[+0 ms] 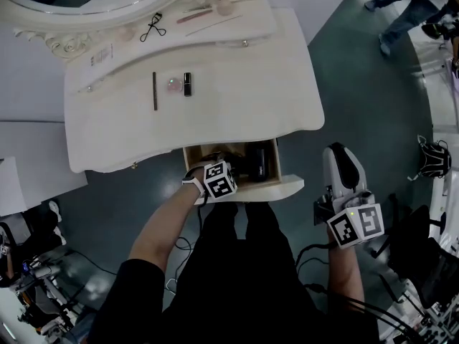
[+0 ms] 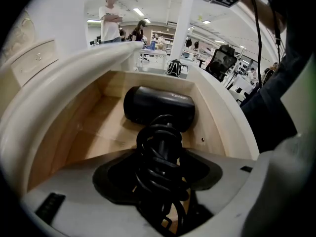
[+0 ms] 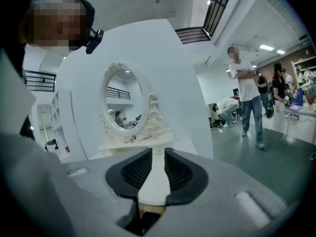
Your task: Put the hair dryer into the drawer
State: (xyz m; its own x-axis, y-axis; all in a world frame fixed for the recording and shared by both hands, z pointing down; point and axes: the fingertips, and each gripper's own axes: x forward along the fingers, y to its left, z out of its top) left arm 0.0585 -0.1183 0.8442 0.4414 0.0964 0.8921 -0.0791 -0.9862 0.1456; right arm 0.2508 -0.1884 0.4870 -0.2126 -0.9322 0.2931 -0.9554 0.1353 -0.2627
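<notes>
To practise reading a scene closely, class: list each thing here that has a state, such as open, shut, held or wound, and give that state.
drawer: open.
hair dryer: inside the drawer, held by its handle.
cord: wound round the handle.
left tongs: shut on the hair dryer.
right tongs: open, empty.

Drawer (image 2: 79, 117): open, pale wood inside, white rim curving round it.
Hair dryer (image 2: 158, 107): black, its body down inside the drawer near the far wall.
Cord (image 2: 159, 154): black, coiled round the dryer's handle.
Left gripper (image 2: 160, 169): jaws clamped on the cord-wrapped handle, a dark pad on either side.
Beyond: a person (image 2: 110, 16) in a white shirt with arms folded, well apart from a black backpack (image 2: 174, 68) on the floor.
</notes>
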